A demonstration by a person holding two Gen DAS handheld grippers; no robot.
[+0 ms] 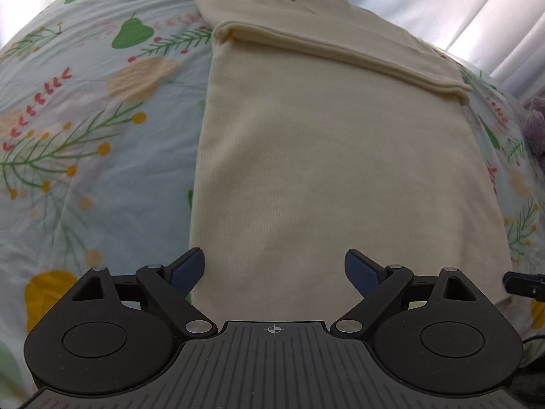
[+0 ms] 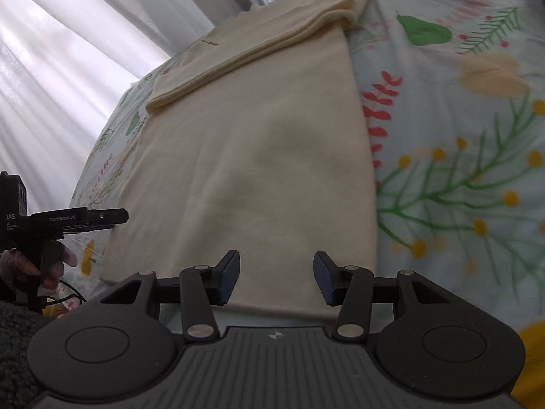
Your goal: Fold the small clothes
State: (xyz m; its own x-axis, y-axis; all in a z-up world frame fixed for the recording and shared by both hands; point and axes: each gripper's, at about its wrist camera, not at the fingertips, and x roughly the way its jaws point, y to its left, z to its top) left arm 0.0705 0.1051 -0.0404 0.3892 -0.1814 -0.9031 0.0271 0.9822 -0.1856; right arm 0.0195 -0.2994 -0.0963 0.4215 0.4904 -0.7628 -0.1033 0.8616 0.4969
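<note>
Nearest the left wrist camera, the left gripper [image 1: 274, 267] hangs over the near edge of the cream ribbed knit garment [image 1: 333, 156], its blue-padded fingers [image 1: 189, 272] spread wide with nothing between them. The right gripper [image 2: 276, 277] hangs over the same near edge, fingers [image 2: 228, 279] parted about halfway and pinching nothing. The garment lies flat on the pale blue bed cover printed with pears and branches [image 1: 85, 119], folded into a long rectangle, with a sleeve laid across its far end. White pleated curtains [image 2: 68, 51] hang beyond the bed. A gloved hand [image 2: 32, 266] grips the left gripper's handle at the left edge of the right wrist view.
</note>
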